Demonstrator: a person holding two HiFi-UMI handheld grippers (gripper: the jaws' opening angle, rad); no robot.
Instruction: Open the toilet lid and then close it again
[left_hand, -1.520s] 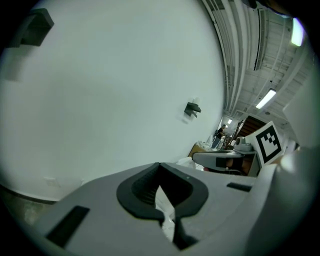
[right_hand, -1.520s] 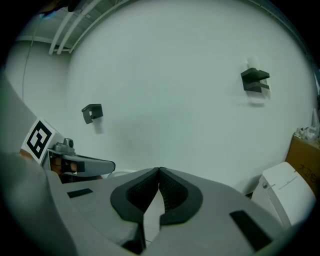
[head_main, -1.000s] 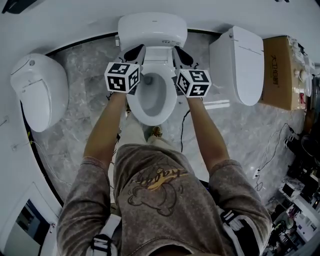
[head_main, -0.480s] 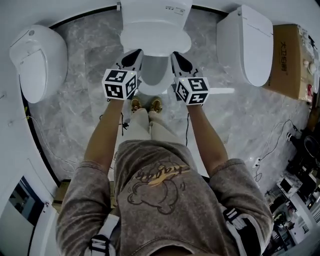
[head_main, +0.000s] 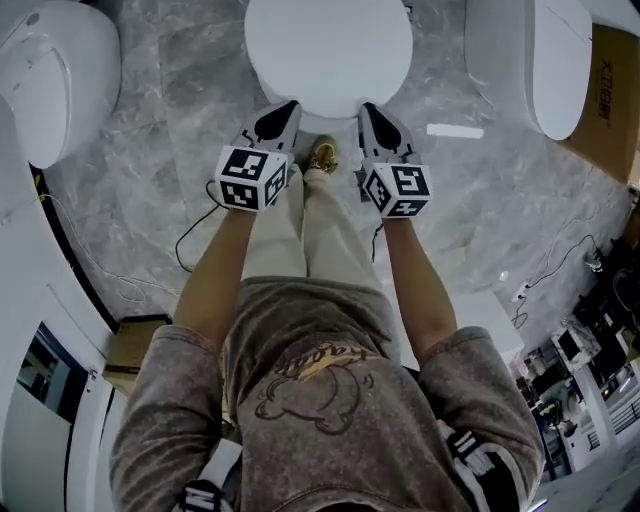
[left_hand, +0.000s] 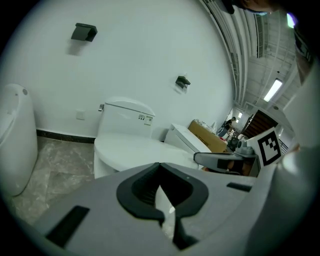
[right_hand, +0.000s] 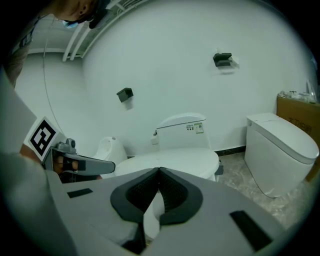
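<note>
The white toilet stands at the top middle with its lid (head_main: 328, 50) lying flat over the bowl. My left gripper (head_main: 287, 106) hangs just in front of the lid's front-left rim, jaws shut and holding nothing. My right gripper (head_main: 368, 106) mirrors it at the front-right rim, also shut and empty. In the left gripper view the left gripper (left_hand: 160, 165) points at the lid (left_hand: 135, 149) and the tank (left_hand: 127, 117) behind it. The right gripper view has the right gripper (right_hand: 159, 170) in front of the lid (right_hand: 177, 159) and the tank (right_hand: 182, 131). Neither gripper visibly touches the lid.
Another white toilet (head_main: 55, 70) stands at the left and a boxy one (head_main: 540, 55) at the right, with a cardboard box (head_main: 612, 95) beyond it. Cables (head_main: 195, 235) trail over the grey marble floor. The person's shoe (head_main: 322, 155) is just before the bowl.
The lid came down from upright to flat over the bowl. Both grippers followed it down and drew back to its front edge, and the head view tipped lower.
</note>
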